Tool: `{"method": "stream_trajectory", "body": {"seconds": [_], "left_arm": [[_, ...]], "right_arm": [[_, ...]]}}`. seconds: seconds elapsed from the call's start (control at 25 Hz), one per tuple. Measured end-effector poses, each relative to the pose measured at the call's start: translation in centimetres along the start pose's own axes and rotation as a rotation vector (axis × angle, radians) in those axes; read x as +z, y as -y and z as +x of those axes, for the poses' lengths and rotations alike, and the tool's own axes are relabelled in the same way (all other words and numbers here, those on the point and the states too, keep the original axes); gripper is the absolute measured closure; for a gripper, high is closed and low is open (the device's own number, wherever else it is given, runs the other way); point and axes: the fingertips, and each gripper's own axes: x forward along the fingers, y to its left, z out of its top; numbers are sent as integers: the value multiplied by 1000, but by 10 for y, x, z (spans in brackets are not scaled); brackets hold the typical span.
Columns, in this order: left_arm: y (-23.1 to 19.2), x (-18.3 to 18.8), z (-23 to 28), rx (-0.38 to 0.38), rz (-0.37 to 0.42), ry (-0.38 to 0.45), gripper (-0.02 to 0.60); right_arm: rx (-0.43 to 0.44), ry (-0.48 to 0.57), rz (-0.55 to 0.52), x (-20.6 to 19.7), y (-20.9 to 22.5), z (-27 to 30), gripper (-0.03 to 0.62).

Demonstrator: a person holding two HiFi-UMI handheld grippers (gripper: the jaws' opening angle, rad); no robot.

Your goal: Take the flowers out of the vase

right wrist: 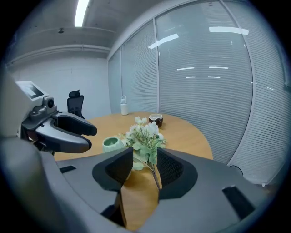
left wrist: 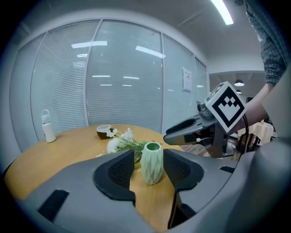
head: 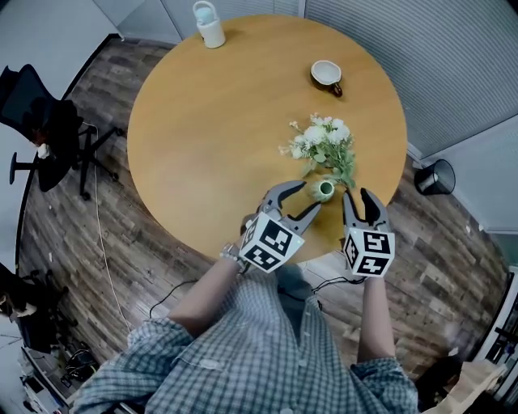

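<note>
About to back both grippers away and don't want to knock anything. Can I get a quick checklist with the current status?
1. Are the flowers out of the vase: ok; they lie on the table beside it.
2. Is the vase upright and empty: ok.
3. Is the left gripper off the vase: ok; jaws apart, with the vase ahead between them and not pressed.
4. Is the right gripper open: ok; jaws apart.
5. Is the right gripper clear of the stem: cannot tell; its end runs close by one jaw.
6. Are the cup and bottle out of the way: ok; both are on the far side.
</note>
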Motion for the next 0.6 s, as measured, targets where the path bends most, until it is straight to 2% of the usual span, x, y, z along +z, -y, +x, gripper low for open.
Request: {"method": "stream_trajectory", "body": {"seconds": [0.04,0.12,0.2,0.4,0.6], "left_arm": [[-2,3,-5,6,-1,6,382],[-6,11,-14,16,1,21,421],[-9,20,-24,30,4,43,465],[-17,48,-48,64,7,115,562],[-18,68,-70,67,27,152,574]], "right_arm": [[-11,20,6,5,-1,-6,436],[-43,67,20,17,-1,-19,518],[-60,111,33,29,-2,-31,554],[-40,193,31,57,-14,-59,583],[-7,288,36,85,-27,-84,585]]}}
